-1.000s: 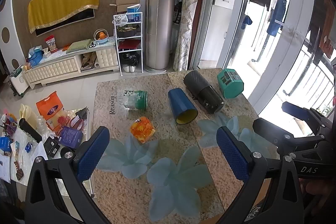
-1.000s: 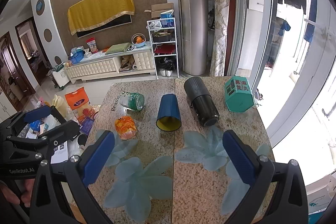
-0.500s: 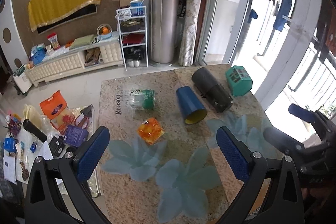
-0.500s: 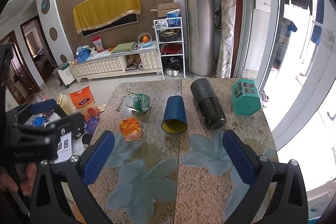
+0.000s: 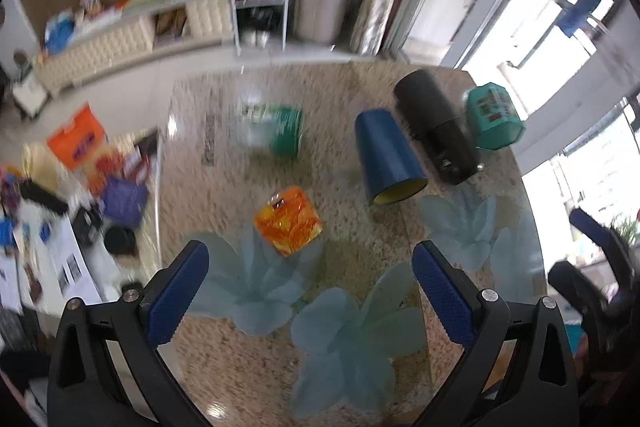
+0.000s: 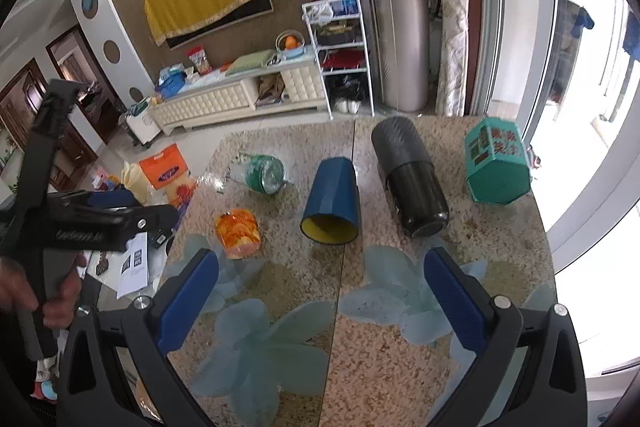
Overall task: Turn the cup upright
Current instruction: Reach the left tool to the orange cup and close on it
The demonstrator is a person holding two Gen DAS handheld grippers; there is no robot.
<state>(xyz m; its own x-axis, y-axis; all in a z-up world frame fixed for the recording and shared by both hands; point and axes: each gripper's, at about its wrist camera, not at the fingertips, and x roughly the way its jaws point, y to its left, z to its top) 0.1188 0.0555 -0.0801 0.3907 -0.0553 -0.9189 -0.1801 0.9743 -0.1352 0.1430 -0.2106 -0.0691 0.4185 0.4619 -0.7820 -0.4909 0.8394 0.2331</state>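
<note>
A dark blue cup (image 5: pixel 386 157) with a yellow inside lies on its side in the middle of the granite table (image 5: pixel 352 311), its mouth facing me; it also shows in the right wrist view (image 6: pixel 333 201). My left gripper (image 5: pixel 308 297) is open and empty, held above the table's near part, short of the cup. My right gripper (image 6: pixel 322 301) is open and empty, also above the near part, with the cup ahead between its fingers.
A black cylinder (image 6: pixel 408 177) lies just right of the cup. A teal box (image 6: pixel 496 161) lies at the far right, a green-lidded jar (image 6: pixel 262 173) at the far left, an orange packet (image 6: pixel 239 233) at the left. The floor left of the table is cluttered.
Both grippers have moved forward and down toward the table, so the cup looks larger. The left wrist view is blurred by motion. The jaws stay open.
</note>
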